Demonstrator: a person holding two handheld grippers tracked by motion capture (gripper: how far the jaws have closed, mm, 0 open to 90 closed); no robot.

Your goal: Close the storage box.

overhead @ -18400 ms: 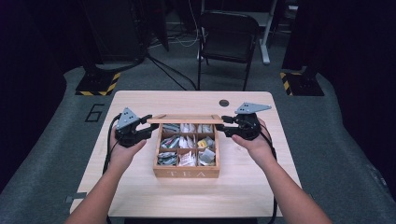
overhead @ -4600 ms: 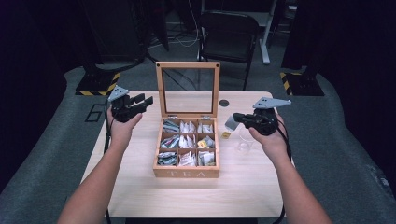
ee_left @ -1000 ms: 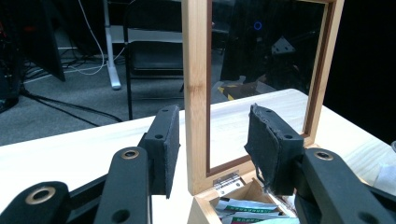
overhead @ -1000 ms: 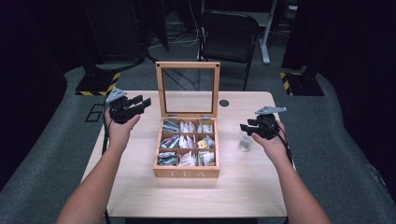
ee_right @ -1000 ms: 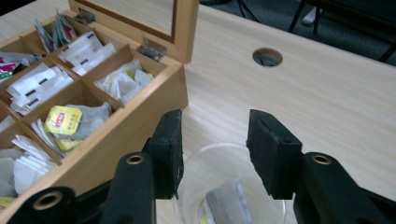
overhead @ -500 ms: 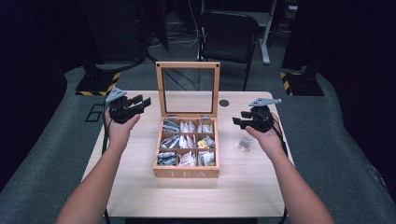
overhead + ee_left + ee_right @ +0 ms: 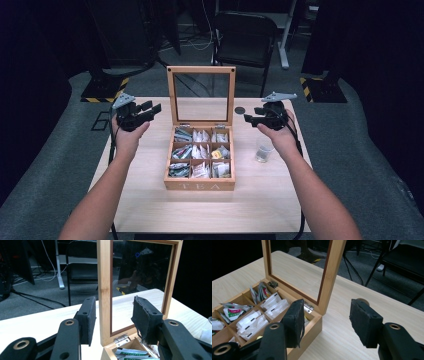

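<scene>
The left gripper and right gripper, jaws apart and empty (the right's just widening), flanked the tea box, whose lid stood upright for access.

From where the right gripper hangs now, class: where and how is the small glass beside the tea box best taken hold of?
Grip the small glass across its side wall, below the rim, coming down from above with the right gripper. It appears to stand upright on bare table, apart from the tea box, so both jaws probably have room. Those jaws have just been opening, nothing between them.
</scene>
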